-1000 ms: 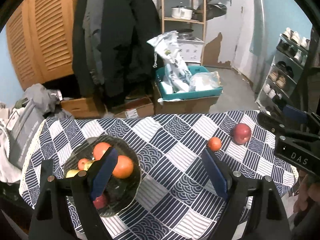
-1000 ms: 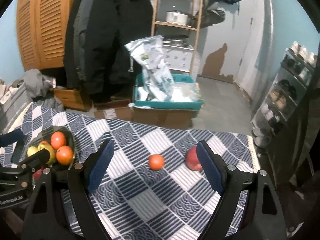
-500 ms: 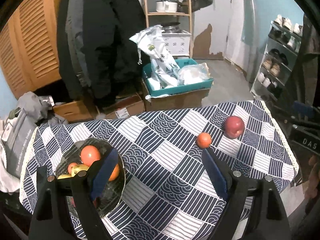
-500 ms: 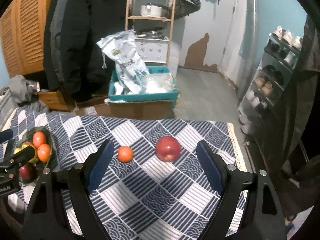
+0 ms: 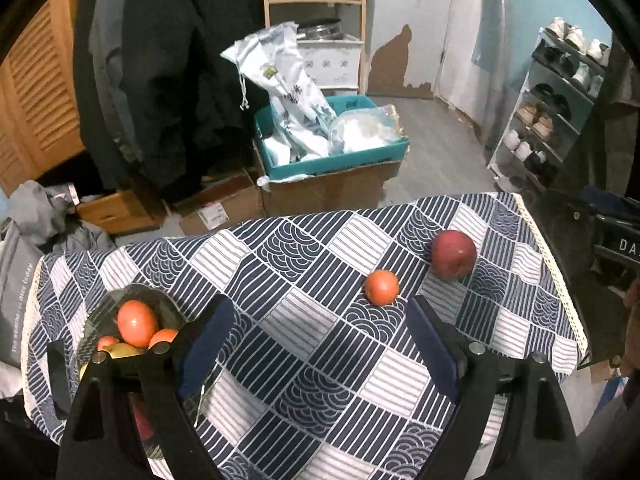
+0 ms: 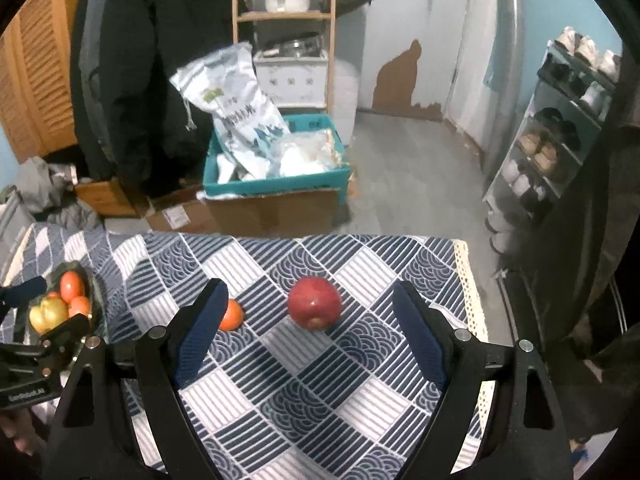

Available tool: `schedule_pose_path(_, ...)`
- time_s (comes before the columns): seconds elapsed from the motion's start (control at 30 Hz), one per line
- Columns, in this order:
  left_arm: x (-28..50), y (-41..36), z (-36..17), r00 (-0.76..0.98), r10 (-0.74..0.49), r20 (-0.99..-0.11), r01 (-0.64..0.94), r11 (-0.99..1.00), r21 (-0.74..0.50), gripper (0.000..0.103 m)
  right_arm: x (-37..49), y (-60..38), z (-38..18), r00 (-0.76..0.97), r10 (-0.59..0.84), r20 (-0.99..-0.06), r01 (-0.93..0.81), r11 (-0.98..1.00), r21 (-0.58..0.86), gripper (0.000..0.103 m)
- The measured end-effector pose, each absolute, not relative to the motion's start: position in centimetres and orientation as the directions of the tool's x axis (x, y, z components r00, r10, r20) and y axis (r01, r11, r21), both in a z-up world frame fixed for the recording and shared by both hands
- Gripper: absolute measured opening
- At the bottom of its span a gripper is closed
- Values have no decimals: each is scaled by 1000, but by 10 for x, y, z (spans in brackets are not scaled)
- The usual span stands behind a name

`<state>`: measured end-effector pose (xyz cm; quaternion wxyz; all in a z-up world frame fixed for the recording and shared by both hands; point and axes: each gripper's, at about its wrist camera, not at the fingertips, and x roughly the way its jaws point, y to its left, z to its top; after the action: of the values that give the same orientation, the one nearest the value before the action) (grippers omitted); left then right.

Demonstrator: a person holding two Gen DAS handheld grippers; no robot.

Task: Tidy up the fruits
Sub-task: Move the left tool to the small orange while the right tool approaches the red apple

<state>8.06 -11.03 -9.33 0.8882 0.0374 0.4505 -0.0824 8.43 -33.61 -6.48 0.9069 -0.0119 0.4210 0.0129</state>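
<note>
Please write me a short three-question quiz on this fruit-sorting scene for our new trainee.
1. True or false: the right gripper is shut on the red apple.
2. Multiple choice: which fruit lies loose on the tablecloth beside the red apple? A) a banana B) a small orange fruit C) a lemon
3. Fill in: most of the fruit already sits in the ____ at the table's left end.

Key
1. False: the jaws stand wide open with the apple lying on the cloth ahead of them, untouched.
2. B.
3. Bowl; the open left gripper is beside it.
</note>
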Motion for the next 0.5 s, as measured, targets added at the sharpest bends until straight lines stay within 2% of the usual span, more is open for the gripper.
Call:
schedule_pose_path(0.33,133,-128,-137,479,-131,-868,178,983,-50,89,147,-346,-136,477,12,-879,-58,998,-18,85)
schedule_pose_path(0.5,154,-141,-161,436,-109,-893,190,981,-27,89,163,-350,-169,420,41,-907,-47,999,23,84)
